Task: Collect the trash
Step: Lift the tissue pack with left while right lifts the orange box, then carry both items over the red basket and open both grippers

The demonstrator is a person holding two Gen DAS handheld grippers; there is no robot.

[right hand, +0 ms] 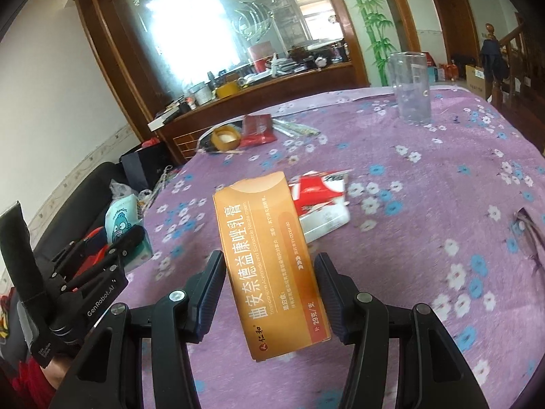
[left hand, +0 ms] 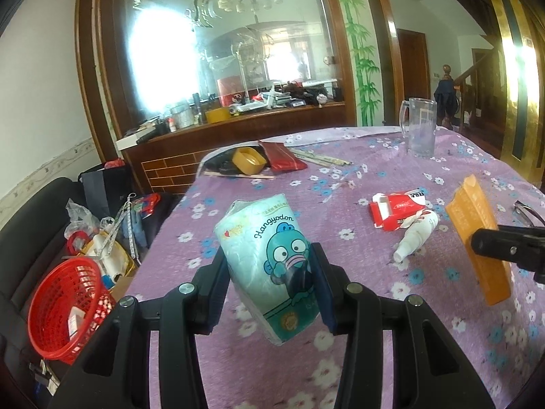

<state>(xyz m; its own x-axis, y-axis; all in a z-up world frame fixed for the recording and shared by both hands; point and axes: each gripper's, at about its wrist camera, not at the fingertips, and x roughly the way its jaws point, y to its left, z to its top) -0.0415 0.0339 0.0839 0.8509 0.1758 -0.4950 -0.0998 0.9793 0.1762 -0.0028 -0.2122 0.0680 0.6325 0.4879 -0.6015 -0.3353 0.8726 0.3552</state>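
My left gripper point(left hand: 270, 274) held its jaws clamped on a teal cartoon-printed tissue pack point(left hand: 272, 266); my right gripper point(right hand: 270, 281) clamped a long orange cardboard medicine box point(right hand: 272, 262) above the purple floral-clothed counter point(right hand: 408, 204).

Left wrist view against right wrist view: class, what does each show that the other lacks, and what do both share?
Only the left wrist view shows the red basket beside the table and a white bottle. Only the right wrist view shows the box's printed face and the left gripper from outside. Both show the tissue pack, the glass mug, the red carton and the purple tablecloth.
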